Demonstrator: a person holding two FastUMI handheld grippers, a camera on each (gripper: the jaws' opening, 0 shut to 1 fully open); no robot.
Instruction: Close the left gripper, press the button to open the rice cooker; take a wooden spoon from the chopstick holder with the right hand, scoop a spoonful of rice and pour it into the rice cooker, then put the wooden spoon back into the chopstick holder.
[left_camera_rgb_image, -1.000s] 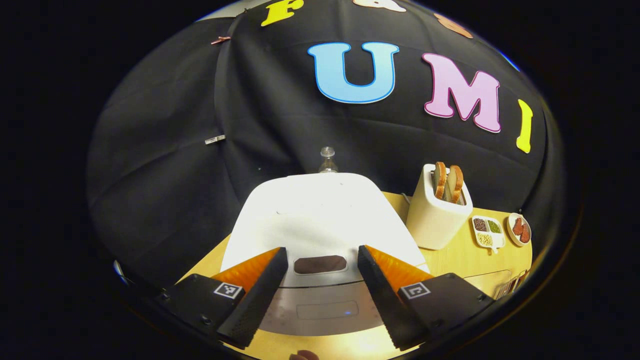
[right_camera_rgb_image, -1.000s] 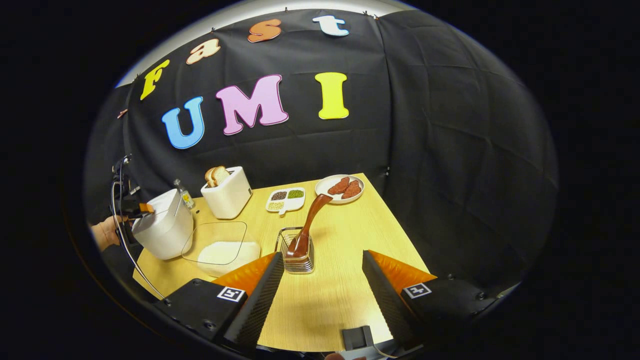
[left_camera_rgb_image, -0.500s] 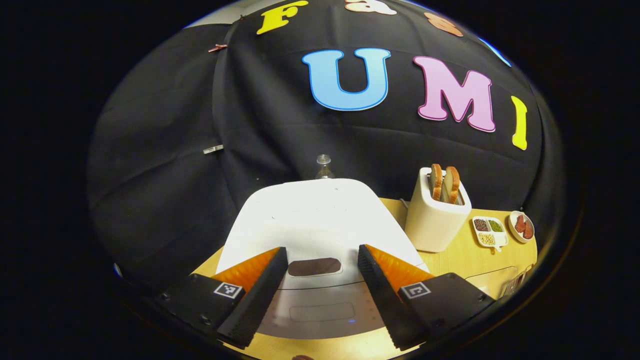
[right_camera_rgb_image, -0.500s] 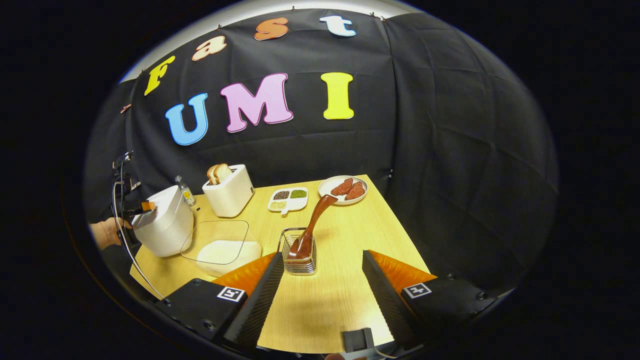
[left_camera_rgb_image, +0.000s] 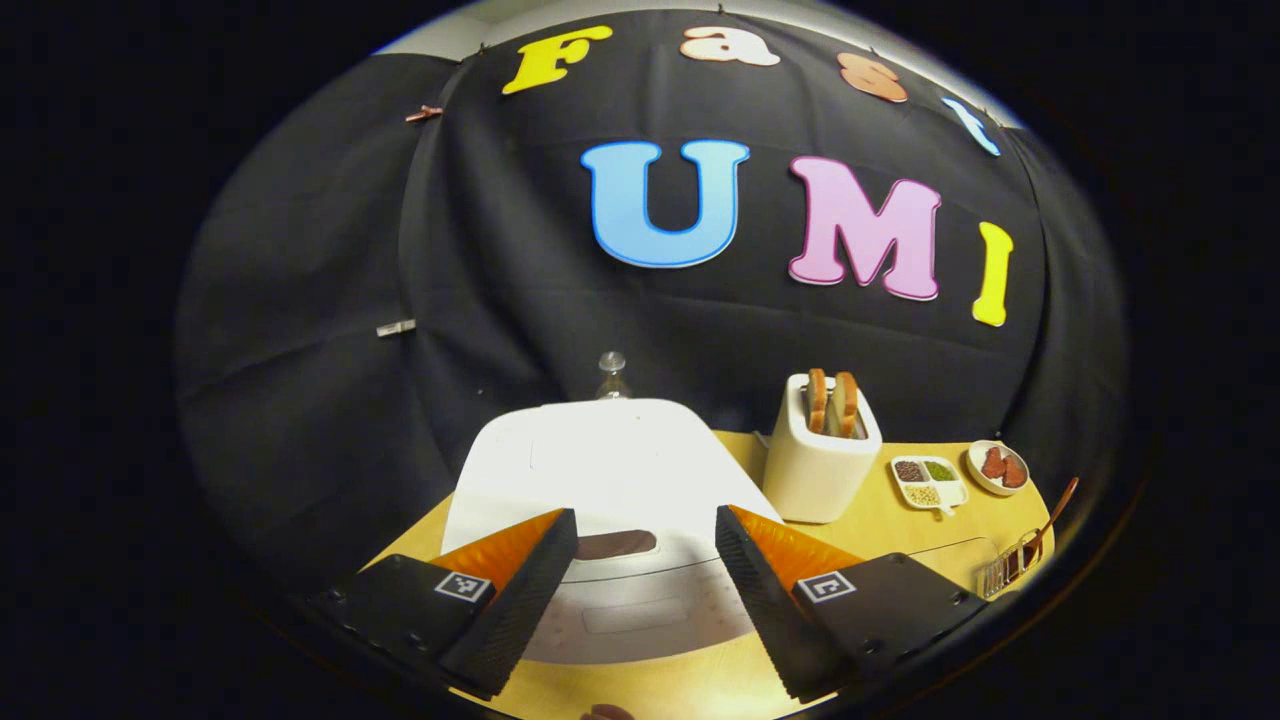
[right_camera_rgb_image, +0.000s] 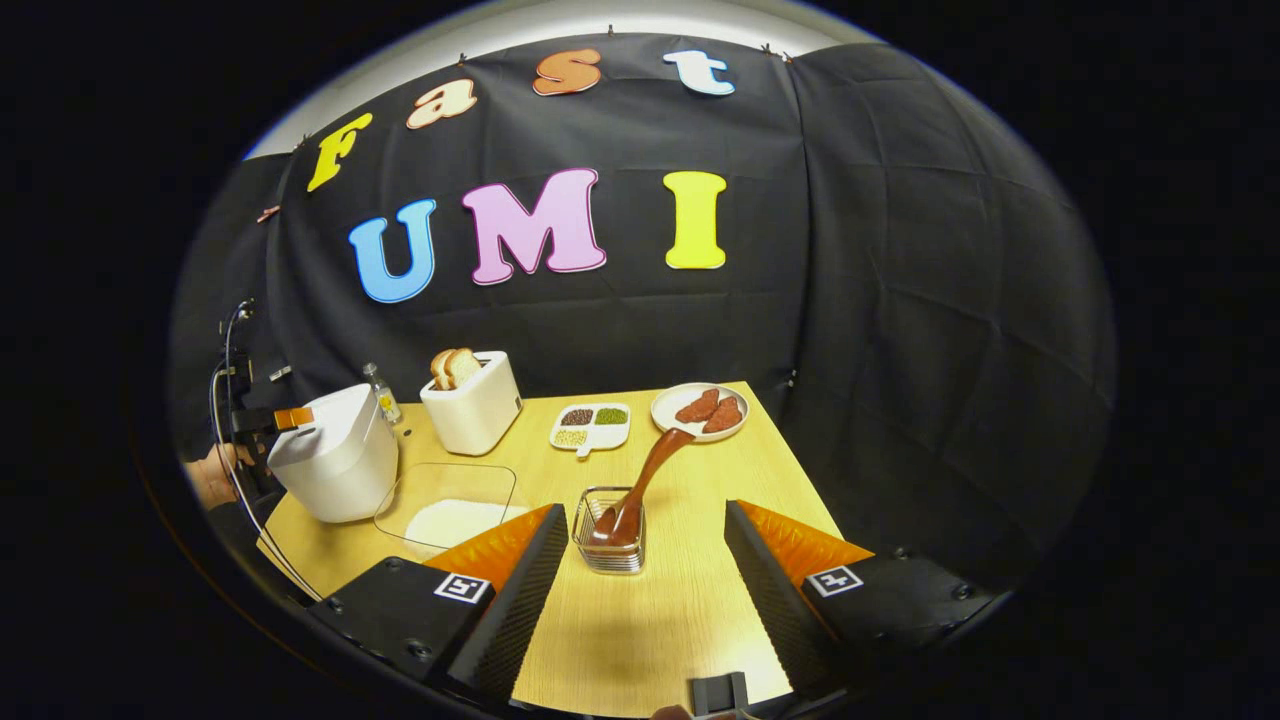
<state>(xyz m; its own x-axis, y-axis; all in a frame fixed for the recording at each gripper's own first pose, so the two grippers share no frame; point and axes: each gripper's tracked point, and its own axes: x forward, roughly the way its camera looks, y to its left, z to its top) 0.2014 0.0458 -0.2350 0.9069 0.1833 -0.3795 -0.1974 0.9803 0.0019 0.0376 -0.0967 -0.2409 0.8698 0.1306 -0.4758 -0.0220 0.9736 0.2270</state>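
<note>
Cooker lid shut, nothing of the task done yet

Cooker (left_camera_rgb_image: 600, 470) is seen at the table's (right_camera_rgb_image: 690, 600) left end, lid down; its front panel sits between the left gripper (left_camera_rgb_image: 645, 600) fingers in the left gripper view. Those fingers are spread wide, nothing held, so the closing that comes first is not done, and neither is the button press. Which panel feature is the button cannot be told.

Right gripper (right_camera_rgb_image: 645, 600) is also spread, nothing held, hanging over the near table edge with the holder (right_camera_rgb_image: 612, 530) ahead between its fingers, apart from them.

Spoon (right_camera_rgb_image: 645, 480) is untouched in the holder: bowl end down in the wire basket, handle up, long axis tilted away from the right gripper and to the right in the right gripper view, toward the plate (right_camera_rgb_image: 700, 408) at the back.

Rice (right_camera_rgb_image: 455, 520) lies in a clear tray just right of the cooker, left of the holder.

Left to do: close, press, grab spoon, scoop, pour, return. Judged at the very start.
</note>
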